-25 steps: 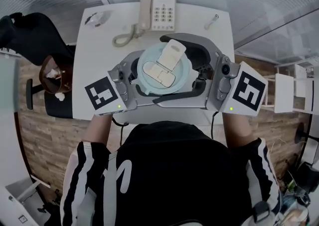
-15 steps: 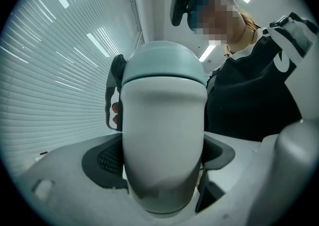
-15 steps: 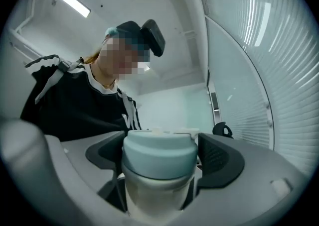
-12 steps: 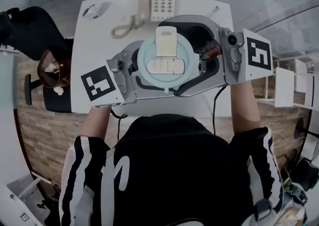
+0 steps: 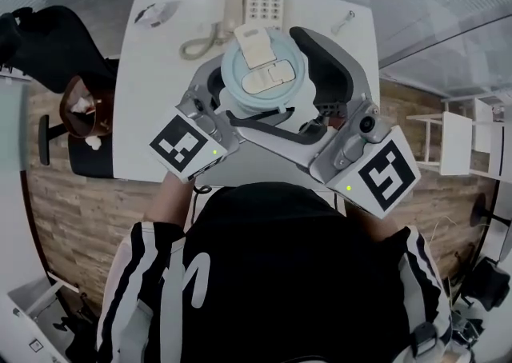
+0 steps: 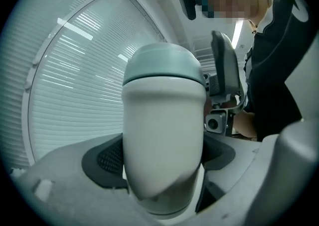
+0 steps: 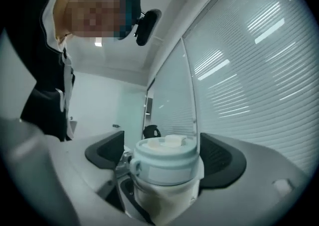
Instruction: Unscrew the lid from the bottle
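Left tongs (image 6: 162, 170) are clamped on the smooth white body of the bottle (image 6: 162, 130), which fills the gap between their dark pads. Right tongs (image 7: 164, 163) stand apart around the pale blue lid (image 5: 262, 73), pads just beside its rim with a sliver of space on one side, so they aren't biting yet. In the head view the bottle sits upper centre, apparently held clear of the tabletop (image 5: 160, 81) by the left tongs alone.

The likely trouble is slip. The body is rounded and glossy, so when the right tongs close and twist, the whole bottle may spin in the left pads and the thread won't break. A pad landing on the raised flip flap on top of the lid could also pop it open or skid off. If the left grip loosens, the bottle drops.

The white tabletop carries a corded telephone (image 5: 260, 1) at the upper centre. A black chair (image 5: 40, 49) stands at the left edge, over a wooden floor (image 5: 64, 217). Both gripper views show slatted blinds (image 6: 75, 70) behind glass.
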Tool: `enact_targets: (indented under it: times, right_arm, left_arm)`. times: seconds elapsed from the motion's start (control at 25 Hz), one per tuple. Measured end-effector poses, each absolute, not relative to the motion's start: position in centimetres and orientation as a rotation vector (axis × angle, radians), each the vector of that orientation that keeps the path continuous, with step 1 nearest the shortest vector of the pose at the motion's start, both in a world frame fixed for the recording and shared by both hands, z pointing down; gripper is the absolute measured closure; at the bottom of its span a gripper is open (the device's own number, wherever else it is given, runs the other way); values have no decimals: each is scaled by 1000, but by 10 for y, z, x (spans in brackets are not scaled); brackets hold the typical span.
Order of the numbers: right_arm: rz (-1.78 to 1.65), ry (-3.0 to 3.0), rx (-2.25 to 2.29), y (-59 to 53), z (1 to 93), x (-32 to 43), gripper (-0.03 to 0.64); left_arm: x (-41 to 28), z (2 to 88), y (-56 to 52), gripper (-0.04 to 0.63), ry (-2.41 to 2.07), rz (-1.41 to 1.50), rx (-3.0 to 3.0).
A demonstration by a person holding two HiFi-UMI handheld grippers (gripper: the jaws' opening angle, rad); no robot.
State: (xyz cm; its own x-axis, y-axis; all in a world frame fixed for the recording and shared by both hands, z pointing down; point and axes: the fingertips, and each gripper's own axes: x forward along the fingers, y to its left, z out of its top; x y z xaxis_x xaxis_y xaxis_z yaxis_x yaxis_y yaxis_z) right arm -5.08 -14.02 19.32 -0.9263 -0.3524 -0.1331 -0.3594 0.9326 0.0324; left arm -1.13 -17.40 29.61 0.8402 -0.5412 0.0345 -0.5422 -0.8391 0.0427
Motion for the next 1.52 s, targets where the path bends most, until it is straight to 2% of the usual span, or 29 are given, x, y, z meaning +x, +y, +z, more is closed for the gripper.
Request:
enact_targets:
  times: [0.16, 0.4, 0.64, 0.92, 1.08, 1.28, 1.4, 1.52]
  right_arm:
    - [108, 3000, -667, -154, 208, -60, 158]
    - [46, 3088, -462, -143, 214, -65, 167]
    - [-79, 3120, 141, -115, 208, -54, 169]
    - [-56, 3012, 937, -71, 208, -35, 169]
    - [-107, 2858, 1230, -61, 203, -25, 169]
    - [-142, 2916, 990, -77, 199, -30, 165]
    - [-49, 3008, 602, -97, 201, -33, 131]
    - [-38, 3017, 116, -123, 196, -33, 130]
  left_arm:
    - [-12, 293, -175, 166, -914, -13, 2959]
    - [-10, 294, -165, 166, -785, 11, 2979]
    - [1, 287, -132, 166, -392, 34, 3026]
    - [18, 287, -88, 167, 35, 54, 3075]
    - [28, 286, -77, 166, 166, 50, 3083]
    - [23, 282, -92, 166, 10, -57, 3052]
    - [12, 284, -112, 166, -171, -51, 3061]
    - [-1, 290, -133, 166, -399, 9, 3066]
